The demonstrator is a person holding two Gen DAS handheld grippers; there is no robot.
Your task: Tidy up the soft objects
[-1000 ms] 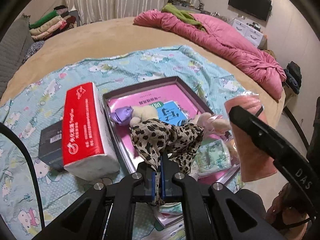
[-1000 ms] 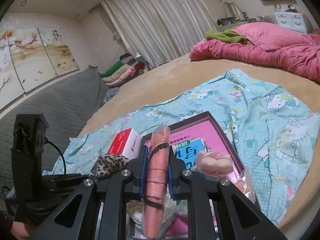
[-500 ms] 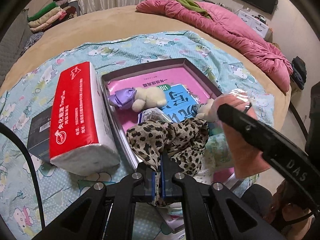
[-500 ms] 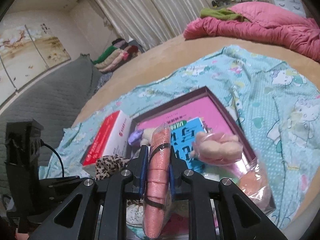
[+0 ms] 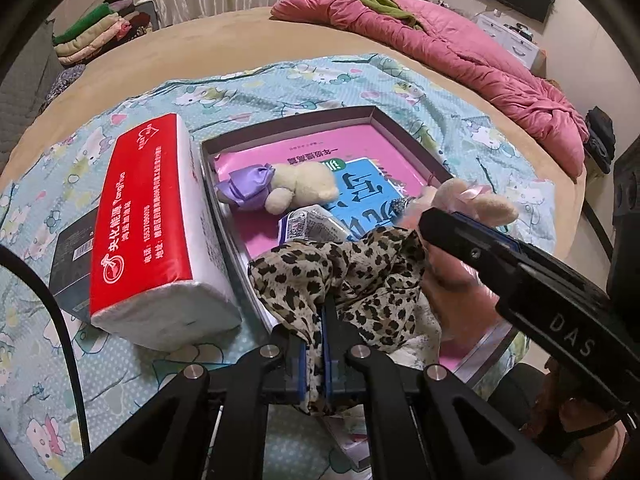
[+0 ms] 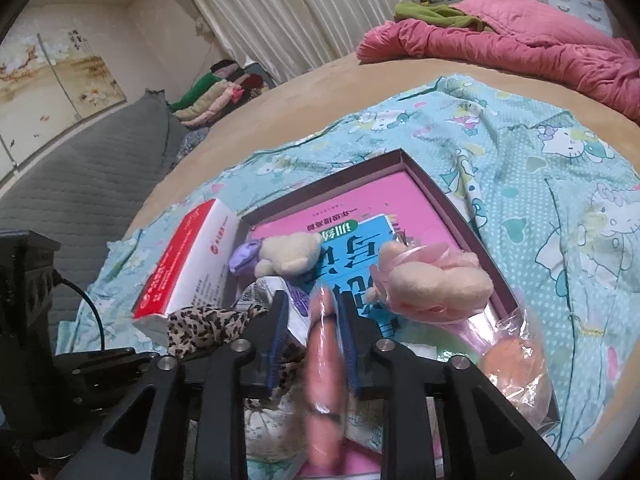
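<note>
We hold the leopard scarf [image 5: 344, 276] in our left gripper [image 5: 316, 344], whose fingers are pinched tight on a fold of it, the rest bunching up over the near left corner of the tray [image 5: 288, 128]. Our right gripper [image 6: 310, 320] carries the pink roll [image 6: 324, 380], a wrapped bundle with a dark band around it; its blue pads [image 6: 276, 332] stand a little apart on either side of the roll, and since that part of the view is blurred, we cannot tell whether they grip it or have let go. The roll hangs over the near end of the tray, just right of the scarf. In the tray a cream plush [image 5: 300, 188] with a purple bow lies on its side near the left wall, a crinkled packet [image 5: 312, 228] sits just in front of it, and a pink plush [image 6: 428, 284] rests toward the right wall on a blue booklet [image 5: 360, 192]. A clear bag [image 6: 516, 356] with something orange inside sits at the near right corner. Just left of the tray, touching its wall, lies the red tissue pack [image 5: 148, 232], with a dark box [image 5: 72, 248] beside it. All of it sits on a blue cartoon sheet [image 5: 320, 80] spread over a tan bed [image 5: 160, 52], with a pink quilt [image 5: 460, 56] heaped at the far side.
</note>
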